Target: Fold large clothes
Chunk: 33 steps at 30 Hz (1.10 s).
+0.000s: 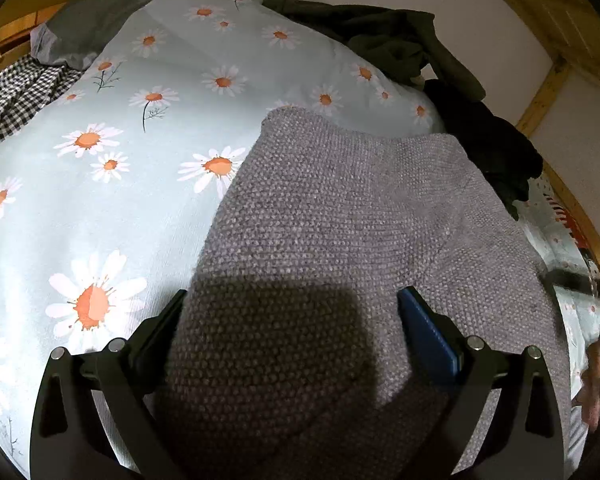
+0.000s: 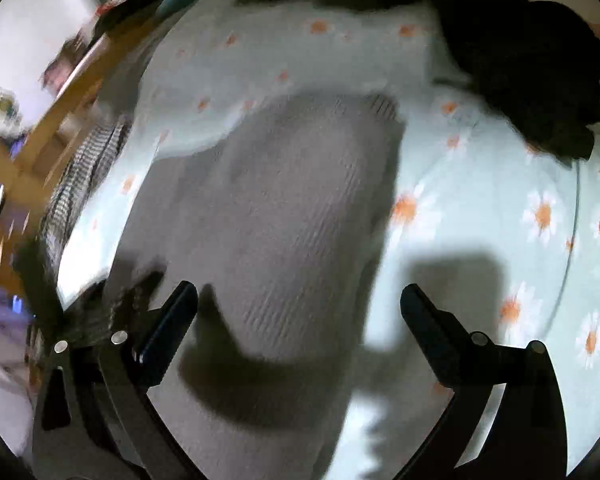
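Lying on the daisy-print bed sheet [image 1: 100, 184], the grey knit sweater [image 1: 340, 220] spreads ahead of and beneath both tongs. Left tongs [image 1: 292, 300] and right tongs [image 2: 299, 294] both gape wide, gripping nothing. Dark clothes [image 1: 488, 148] are piled beyond.

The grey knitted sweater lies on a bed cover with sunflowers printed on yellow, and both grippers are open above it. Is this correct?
Not quite. The bed cover is pale blue with white, orange-centred daisies, as the left wrist view shows. The rest holds: the grey knitted sweater lies on it, and the left gripper and right gripper are open above it.
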{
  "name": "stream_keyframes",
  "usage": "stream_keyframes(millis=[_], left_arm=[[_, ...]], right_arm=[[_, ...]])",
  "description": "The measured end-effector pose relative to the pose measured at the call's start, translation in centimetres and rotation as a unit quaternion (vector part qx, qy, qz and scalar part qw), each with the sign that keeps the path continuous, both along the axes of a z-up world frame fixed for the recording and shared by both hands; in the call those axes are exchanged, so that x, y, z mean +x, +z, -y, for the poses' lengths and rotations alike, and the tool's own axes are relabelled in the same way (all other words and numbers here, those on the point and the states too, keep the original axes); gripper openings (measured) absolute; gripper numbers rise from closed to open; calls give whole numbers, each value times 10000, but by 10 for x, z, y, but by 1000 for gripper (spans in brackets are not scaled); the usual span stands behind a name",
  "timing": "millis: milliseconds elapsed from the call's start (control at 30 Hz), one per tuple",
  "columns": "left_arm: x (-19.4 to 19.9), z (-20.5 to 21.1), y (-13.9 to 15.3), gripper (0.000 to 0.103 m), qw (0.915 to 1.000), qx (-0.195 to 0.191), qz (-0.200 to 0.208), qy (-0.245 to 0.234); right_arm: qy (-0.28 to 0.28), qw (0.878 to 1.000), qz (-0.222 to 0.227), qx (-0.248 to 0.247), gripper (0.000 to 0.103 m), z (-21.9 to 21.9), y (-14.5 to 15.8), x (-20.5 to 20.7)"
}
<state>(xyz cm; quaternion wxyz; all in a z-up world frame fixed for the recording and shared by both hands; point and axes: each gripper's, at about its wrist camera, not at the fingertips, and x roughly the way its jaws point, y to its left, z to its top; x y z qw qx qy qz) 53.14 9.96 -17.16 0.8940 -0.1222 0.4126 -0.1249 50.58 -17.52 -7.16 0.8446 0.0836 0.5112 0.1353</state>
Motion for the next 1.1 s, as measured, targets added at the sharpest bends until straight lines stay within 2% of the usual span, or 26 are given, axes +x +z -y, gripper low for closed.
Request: stream_keyframes(millis=[67,133,167,267,300,367,433,533,667,767,867,933,967,1067,1100], left_arm=[[0,0,0,99,10000,4,2,-2],[0,0,0,99,10000,0,-6,-8],[0,0,0,99,10000,-9,-13,-13],[0,-2,0,99,10000,-58,-28,-22],[0,-3,-1,99,9999,-96,-44,-29],[1,-5,-2,99,9998,-179,-81,-40],[1,-4,-2,99,9998,-159,-66,-36],[0,-3,-3,99,9998,-167,-59,-29],[1,-4,-3,99,9998,-173,-70,-52],[1,-4,-4,99,9997,-215,-95,-69],[1,-6,-3,99,9996,-271,-86,-68],[-2,-10,-1,99,9991,-432,-45,-26],[-5,-13,0,98,9985,-537,-38,31],[-30,-30,17,98,9928,-1048,211,533],[-49,-39,23,98,9852,-1468,402,792]], right_arm=[[95,9998,-142,48,100,-3,-24,-14],[80,9995,-68,296,100,8,-41,-20],[-18,9973,-219,700,100,18,-48,-21],[2,9887,-400,1442,100,34,-49,-25],[167,9804,-524,1892,100,41,-53,-27],[242,9666,-798,2423,100,57,-69,-28],[423,9389,-1186,3204,100,70,-91,-25],[907,9242,-1333,3461,100,61,-93,-23],[1121,9488,-1333,2636,101,30,-92,-17],[885,9535,-1437,2497,101,26,-94,-9],[407,9431,-1433,2972,99,43,-97,-12],[321,9439,-1318,3010,86,50,-96,-19],[208,9353,-1310,3279,79,58,-99,-24],[149,9233,-1213,3642,72,67,-101,-28],[65,9101,-1151,3979,71,76,-104,-33]])
